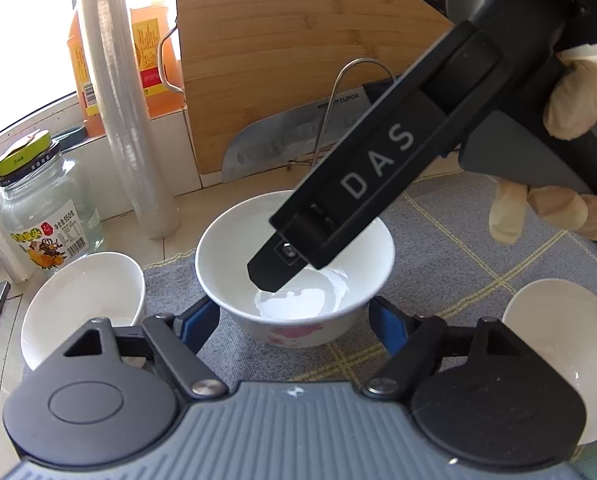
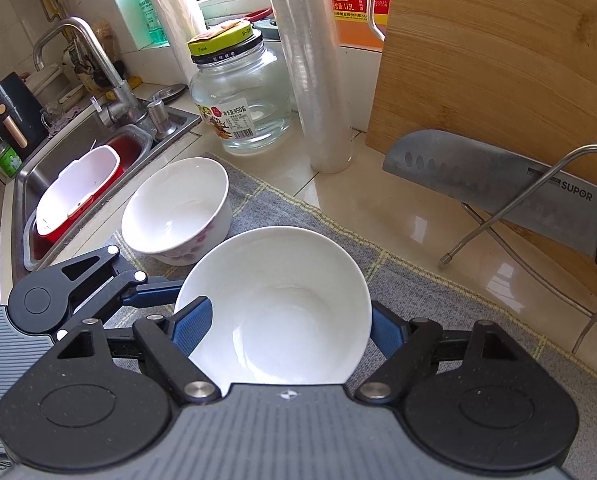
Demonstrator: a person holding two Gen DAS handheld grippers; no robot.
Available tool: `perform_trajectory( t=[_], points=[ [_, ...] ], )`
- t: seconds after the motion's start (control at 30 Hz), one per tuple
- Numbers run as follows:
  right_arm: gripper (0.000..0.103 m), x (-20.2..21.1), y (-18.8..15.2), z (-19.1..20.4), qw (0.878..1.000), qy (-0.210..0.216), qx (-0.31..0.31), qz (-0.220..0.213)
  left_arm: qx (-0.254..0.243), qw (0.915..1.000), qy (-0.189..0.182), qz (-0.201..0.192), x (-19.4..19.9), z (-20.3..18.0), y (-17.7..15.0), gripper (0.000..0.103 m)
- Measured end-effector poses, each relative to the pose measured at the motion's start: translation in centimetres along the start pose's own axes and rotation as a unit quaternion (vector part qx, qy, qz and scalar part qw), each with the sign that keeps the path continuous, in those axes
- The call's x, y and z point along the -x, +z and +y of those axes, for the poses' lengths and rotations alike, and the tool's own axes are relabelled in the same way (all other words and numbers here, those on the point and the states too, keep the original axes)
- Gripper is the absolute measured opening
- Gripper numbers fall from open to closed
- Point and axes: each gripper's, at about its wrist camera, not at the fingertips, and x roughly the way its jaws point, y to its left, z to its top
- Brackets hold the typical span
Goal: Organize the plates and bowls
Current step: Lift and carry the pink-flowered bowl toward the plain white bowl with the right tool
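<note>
Right tongs gripping plain white bowl; left tongs spread wide astride flowered bowl.

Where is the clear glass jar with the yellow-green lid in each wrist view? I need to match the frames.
Left wrist: the clear glass jar with the yellow-green lid is at the left edge, mid-height, left of the upright roll of clear plastic wrap.
Right wrist: the jar is at upper centre, again left of that roll.
Shared landmark: the steel cleaver marked SUPOR, against the bamboo cutting board.
</note>
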Motion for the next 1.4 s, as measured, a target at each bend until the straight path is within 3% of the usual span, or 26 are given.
perform_trajectory(
  t=[1.4],
  points=[
    [0.087, 10.4, -7.3, 5.6, 0.999, -0.017, 0.005, -0.046, -0.032, 0.9991, -0.028, -0.007, 10.3, -5.6, -1.3, 0.081]
  ],
)
